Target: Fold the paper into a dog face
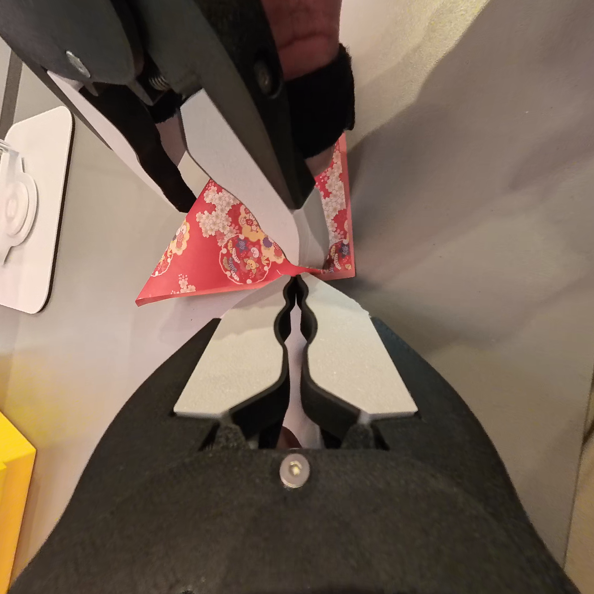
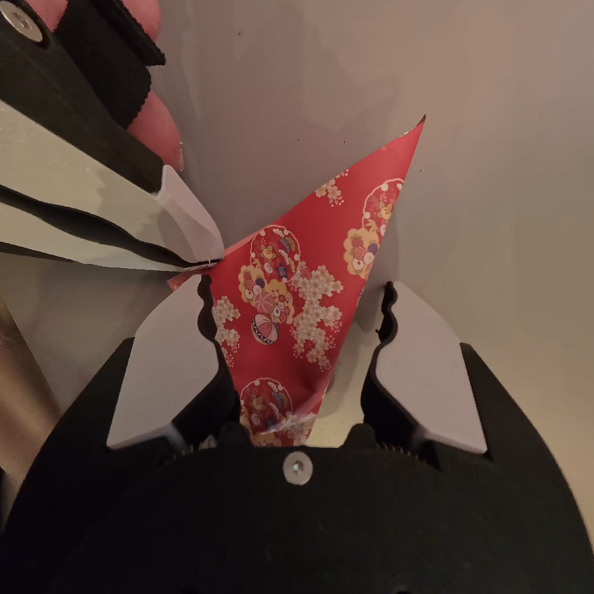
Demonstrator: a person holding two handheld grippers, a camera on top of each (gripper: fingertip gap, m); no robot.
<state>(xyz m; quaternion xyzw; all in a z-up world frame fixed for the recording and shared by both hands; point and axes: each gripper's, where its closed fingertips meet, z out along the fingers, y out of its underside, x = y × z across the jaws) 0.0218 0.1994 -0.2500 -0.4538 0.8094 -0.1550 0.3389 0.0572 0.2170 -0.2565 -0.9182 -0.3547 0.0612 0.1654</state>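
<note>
The paper (image 1: 225,257) is red with flower and ball patterns and is folded into a triangle. It is held up off the grey table. My left gripper (image 1: 297,278) is shut on a corner of it. In the right wrist view the left gripper (image 2: 205,262) comes in from the left and pinches the paper (image 2: 305,289) at its left corner. My right gripper (image 2: 295,284) is open, with the paper standing between its two fingers and touching the left one. In the left wrist view the right gripper (image 1: 241,204) comes down from the top and straddles the paper.
A white rounded pad (image 1: 35,209) with a clear plastic piece on it lies at the left. A yellow box (image 1: 13,466) sits at the lower left. A person's fingers (image 2: 154,125) hold the left gripper. The grey table (image 1: 466,225) lies under everything.
</note>
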